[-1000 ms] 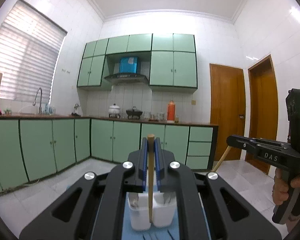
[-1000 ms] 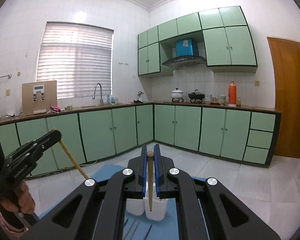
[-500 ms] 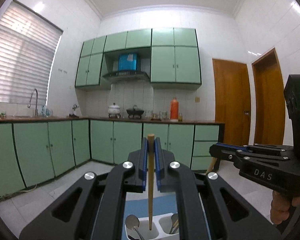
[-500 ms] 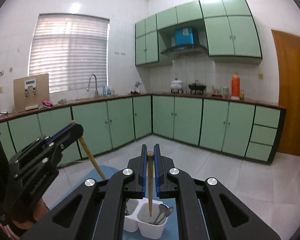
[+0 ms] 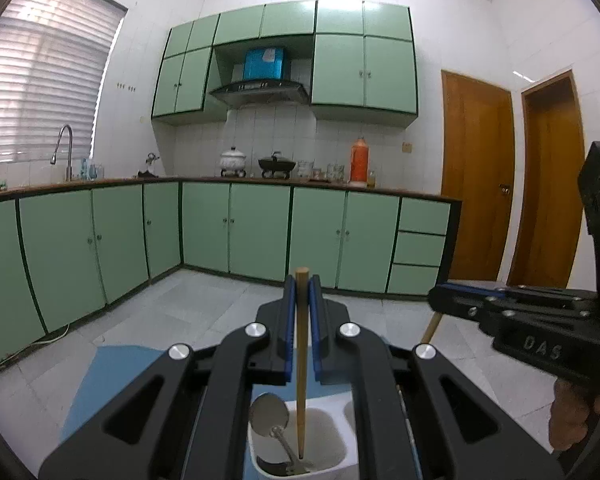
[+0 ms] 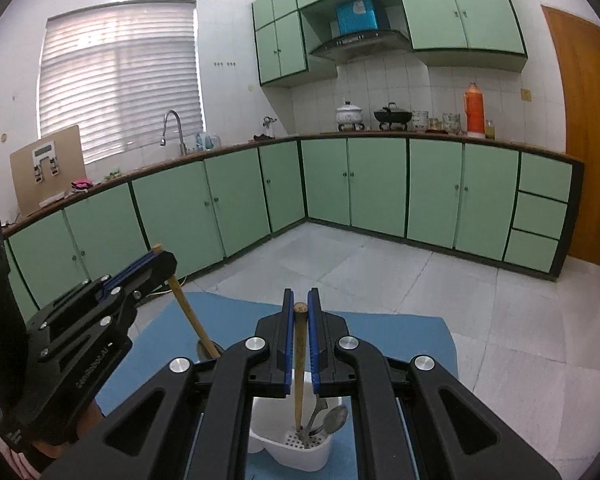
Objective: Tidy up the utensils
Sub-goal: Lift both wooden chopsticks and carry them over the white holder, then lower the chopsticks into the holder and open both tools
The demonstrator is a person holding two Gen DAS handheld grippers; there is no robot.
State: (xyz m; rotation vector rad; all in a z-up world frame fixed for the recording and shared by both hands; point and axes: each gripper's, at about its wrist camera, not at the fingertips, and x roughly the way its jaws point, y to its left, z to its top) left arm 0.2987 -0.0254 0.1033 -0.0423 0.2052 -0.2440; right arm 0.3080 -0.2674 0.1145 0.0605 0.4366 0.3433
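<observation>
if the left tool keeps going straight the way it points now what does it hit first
Most likely the white utensil holder: the left tool grips a chopstick whose tip already hangs inside a compartment beside a spoon. Depth is unclear, so the spoon might touch first.

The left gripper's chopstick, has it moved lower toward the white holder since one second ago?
Yes. The chopstick has come down: its tip is now inside the white holder compartment beside the spoon, against the blue mat.

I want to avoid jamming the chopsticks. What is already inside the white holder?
The white holder contains metal spoons and both chopstick tips, the right chopstick included. The grippers cover its outer edges.
</observation>
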